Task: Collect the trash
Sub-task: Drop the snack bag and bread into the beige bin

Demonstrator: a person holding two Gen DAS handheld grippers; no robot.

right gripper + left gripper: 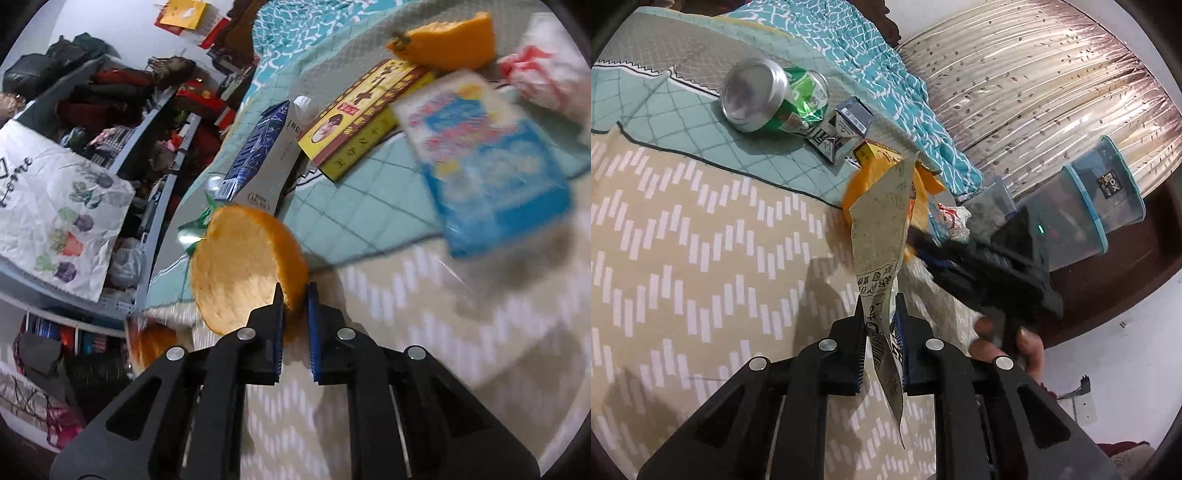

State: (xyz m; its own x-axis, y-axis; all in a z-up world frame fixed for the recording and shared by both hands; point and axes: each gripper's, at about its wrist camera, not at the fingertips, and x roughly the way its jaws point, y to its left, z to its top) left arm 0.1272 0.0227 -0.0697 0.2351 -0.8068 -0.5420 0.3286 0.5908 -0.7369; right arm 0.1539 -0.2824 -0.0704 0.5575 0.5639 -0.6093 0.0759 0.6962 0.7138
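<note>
My left gripper [881, 308] is shut on a flattened grey printed carton [881, 229] and holds it upright above the bed. My right gripper [295, 299] is shut on the edge of an orange peel piece [240, 266]; the right gripper's body also shows in the left wrist view [990, 266]. A green soda can [775, 98] lies on its side on the teal quilt [672, 110]. A blue and white carton [262, 158], a yellow box [362, 114], a blue snack packet [487, 166] and another orange peel [447, 40] lie on the bed.
A crumpled white and red wrapper [543, 74] lies at the far right. Stacked clear tubs with blue rims [1097, 206] stand beside the bed. A beige patterned blanket [683, 258] covers the near bed. Cluttered shelves [122, 122] and a white printed bag [55, 206] are on the left.
</note>
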